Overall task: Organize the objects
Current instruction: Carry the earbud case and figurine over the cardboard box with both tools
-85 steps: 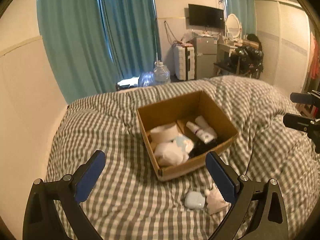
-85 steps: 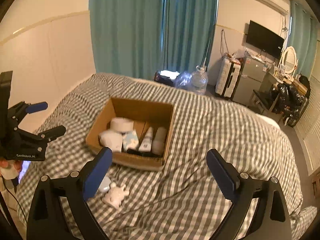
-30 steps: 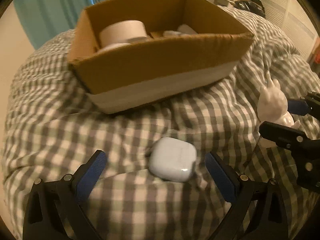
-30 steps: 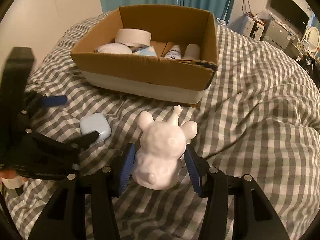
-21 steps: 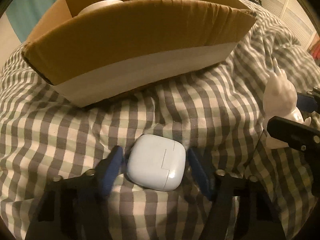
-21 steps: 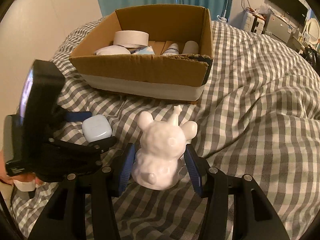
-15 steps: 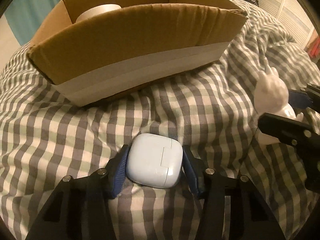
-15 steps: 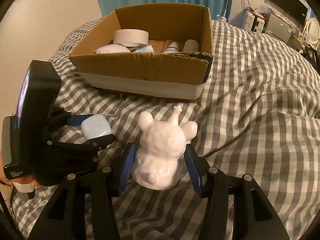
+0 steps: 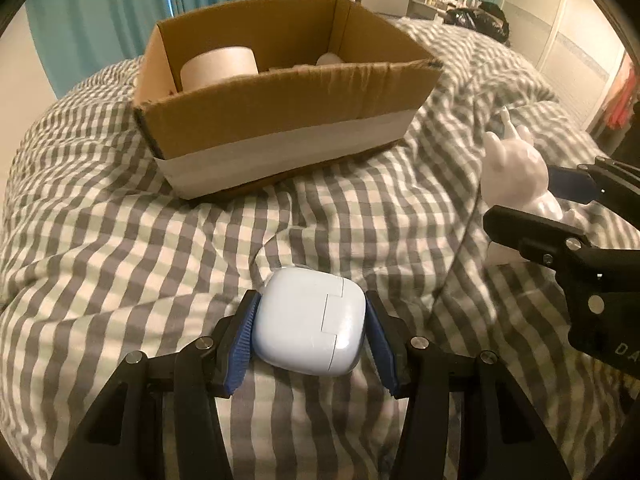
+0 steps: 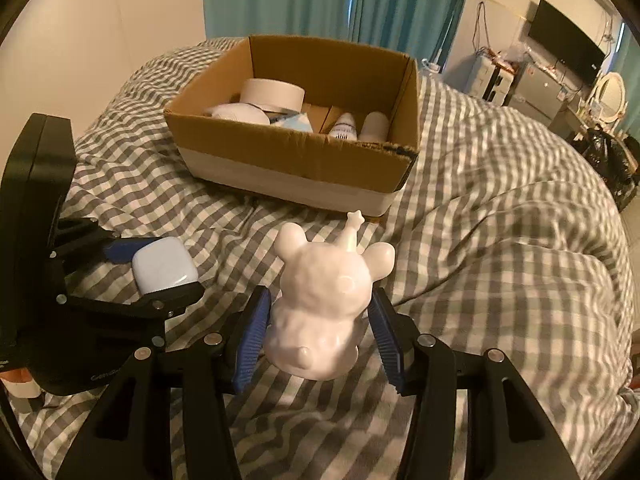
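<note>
My left gripper (image 9: 310, 334) is shut on a pale blue earbud case (image 9: 311, 322), held just above the checked bedspread; the case also shows in the right wrist view (image 10: 164, 266). My right gripper (image 10: 320, 322) is shut on a white animal figurine (image 10: 322, 300), upright with a small star-tipped horn; the figurine also shows in the left wrist view (image 9: 516, 176). An open cardboard box (image 9: 280, 120) sits ahead of both grippers on the bed (image 10: 500, 240). It holds a tape roll (image 9: 219, 66), bottles (image 10: 346, 126) and other white items.
Teal curtains (image 10: 320, 4) hang behind the bed. A wall (image 10: 100, 40) runs along the bed's left side. A TV (image 10: 566, 46), a mirror and cluttered furniture stand at the far right.
Both grippers came down from high above the bed and closed, the left on the earbud case, the right on the figurine. Both have since lifted slightly, so the box interior shows more.
</note>
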`<state>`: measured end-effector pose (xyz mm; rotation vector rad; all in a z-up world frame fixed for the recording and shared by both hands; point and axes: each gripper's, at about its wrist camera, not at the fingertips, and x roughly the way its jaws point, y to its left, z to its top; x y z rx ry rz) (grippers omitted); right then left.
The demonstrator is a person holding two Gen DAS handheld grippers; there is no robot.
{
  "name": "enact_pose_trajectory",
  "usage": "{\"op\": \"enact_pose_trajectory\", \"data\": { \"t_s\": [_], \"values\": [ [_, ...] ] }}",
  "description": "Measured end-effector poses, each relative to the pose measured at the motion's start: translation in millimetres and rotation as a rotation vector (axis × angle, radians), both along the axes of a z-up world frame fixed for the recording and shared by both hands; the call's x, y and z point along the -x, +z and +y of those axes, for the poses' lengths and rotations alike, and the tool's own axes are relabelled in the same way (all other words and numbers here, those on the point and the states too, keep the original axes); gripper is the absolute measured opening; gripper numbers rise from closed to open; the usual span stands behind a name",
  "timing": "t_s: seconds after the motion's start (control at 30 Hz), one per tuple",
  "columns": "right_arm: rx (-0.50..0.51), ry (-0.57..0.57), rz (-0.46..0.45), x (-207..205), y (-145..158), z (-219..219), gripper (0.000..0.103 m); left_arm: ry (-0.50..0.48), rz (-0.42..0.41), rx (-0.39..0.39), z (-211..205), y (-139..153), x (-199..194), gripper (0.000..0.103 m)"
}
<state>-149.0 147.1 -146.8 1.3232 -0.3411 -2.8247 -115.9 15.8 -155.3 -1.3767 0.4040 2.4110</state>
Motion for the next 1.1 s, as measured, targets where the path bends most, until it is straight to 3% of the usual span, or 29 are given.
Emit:
{"op": "enact_pose_trajectory", "data": {
  "t_s": [0.4,0.7,1.1],
  "values": [
    [-0.027,-0.011,0.054,-28.9,32.8,-18.6,0.050,0.007,0.082,-0.054,2.3,33.9,-35.0,0.053],
    [-0.050,-0.018,0.106,-41.9,62.0,-19.4,0.050,0.052,0.208,-0.105,-10.7,80.7,-48.9,0.053],
    [-0.133,-0.016,0.175,-5.3,109.6,9.0,0.050,0.035,0.291,-0.152,-0.9,137.8,3.1,0.053]
  ]
}}
